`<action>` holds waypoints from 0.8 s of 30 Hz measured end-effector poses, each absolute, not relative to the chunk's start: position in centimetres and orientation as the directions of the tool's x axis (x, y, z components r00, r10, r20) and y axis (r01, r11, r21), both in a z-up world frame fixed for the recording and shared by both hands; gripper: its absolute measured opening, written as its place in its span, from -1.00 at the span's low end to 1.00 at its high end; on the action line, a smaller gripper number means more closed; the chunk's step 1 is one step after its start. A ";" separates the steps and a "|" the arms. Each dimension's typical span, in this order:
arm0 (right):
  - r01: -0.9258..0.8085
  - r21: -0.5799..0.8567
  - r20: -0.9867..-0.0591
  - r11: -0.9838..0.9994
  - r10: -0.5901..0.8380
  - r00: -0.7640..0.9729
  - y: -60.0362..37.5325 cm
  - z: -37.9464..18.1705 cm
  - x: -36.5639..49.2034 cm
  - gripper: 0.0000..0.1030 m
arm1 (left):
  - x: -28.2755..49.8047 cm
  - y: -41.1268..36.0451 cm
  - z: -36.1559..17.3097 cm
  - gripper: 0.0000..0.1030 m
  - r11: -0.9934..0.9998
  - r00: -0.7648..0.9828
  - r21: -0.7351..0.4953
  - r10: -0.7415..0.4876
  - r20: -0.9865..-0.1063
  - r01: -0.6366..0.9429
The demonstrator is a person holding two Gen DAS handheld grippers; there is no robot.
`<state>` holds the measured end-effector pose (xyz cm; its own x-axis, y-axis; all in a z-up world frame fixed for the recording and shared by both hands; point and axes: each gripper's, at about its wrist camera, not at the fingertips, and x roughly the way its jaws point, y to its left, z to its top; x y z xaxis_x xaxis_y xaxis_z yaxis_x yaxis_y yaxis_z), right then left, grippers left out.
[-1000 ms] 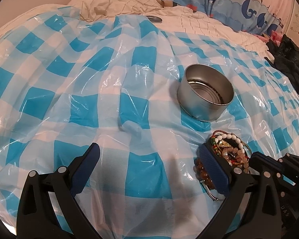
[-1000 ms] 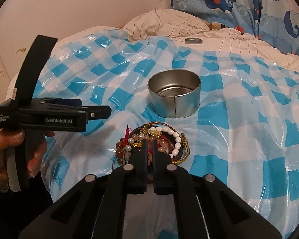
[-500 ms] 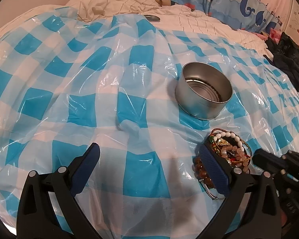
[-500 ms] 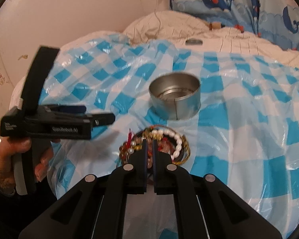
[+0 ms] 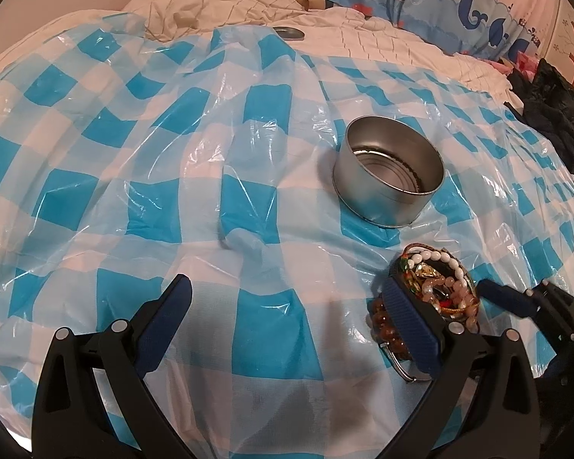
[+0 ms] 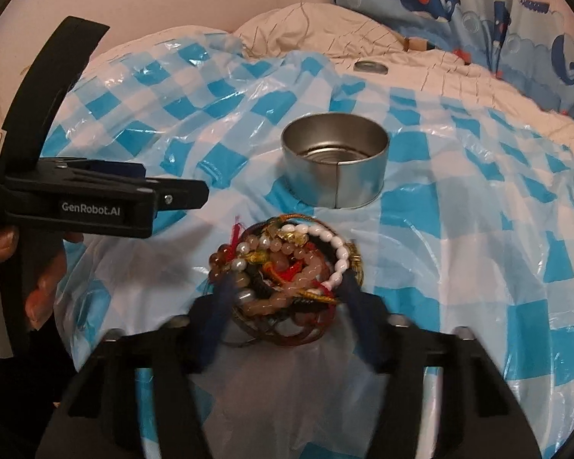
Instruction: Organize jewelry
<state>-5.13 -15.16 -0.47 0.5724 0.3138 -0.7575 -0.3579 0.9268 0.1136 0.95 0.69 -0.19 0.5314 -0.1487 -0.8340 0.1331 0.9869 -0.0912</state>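
Nearest the right wrist camera, the right tool (image 6: 283, 298) has its fingers spread to either side of the jewelry pile (image 6: 283, 267), not yet pinching it; the fingers look blurred, so whether they touch the beads cannot be told. The pile lies on the checked plastic sheet (image 6: 459, 237) that covers the bed, a tangle of bead bracelets, white pearl-like strands, red cord and gold-coloured pieces. It is probably light but loose and snag-prone: strands would likely slide apart or trail, so a hold across the thick middle of the bundle, catching several loops at once, seems safer than one on a single outer strand. The slick, crinkled sheet may lift with it. The left tool (image 5: 287, 306) hovers over the sheet just left of the pile with its fingers wide apart and nothing between them. Just beyond the pile stands the round metal tin (image 6: 335, 158), upright, open and holding nothing. Farther back, a small metal lid (image 6: 370, 66) rests on the white quilt.
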 end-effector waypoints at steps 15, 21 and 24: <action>-0.339 0.325 -0.598 0.883 0.469 0.649 -18.6 3.1 -5.7 -0.84 | 1.0 0.7 -0.2 0.87 0.987 0.532 -0.095 -0.152 -0.833 0.133; -0.290 0.475 -0.466 0.831 0.516 0.718 -22.7 5.1 -6.0 -0.84 | 0.9 -0.5 -0.3 0.87 0.980 0.537 -0.077 -0.165 -0.827 0.183; -0.254 0.532 -0.448 0.808 0.522 0.725 -24.1 5.1 -5.8 -0.84 | 0.8 -1.9 -0.4 0.87 0.973 0.545 -0.042 -0.163 -0.823 0.227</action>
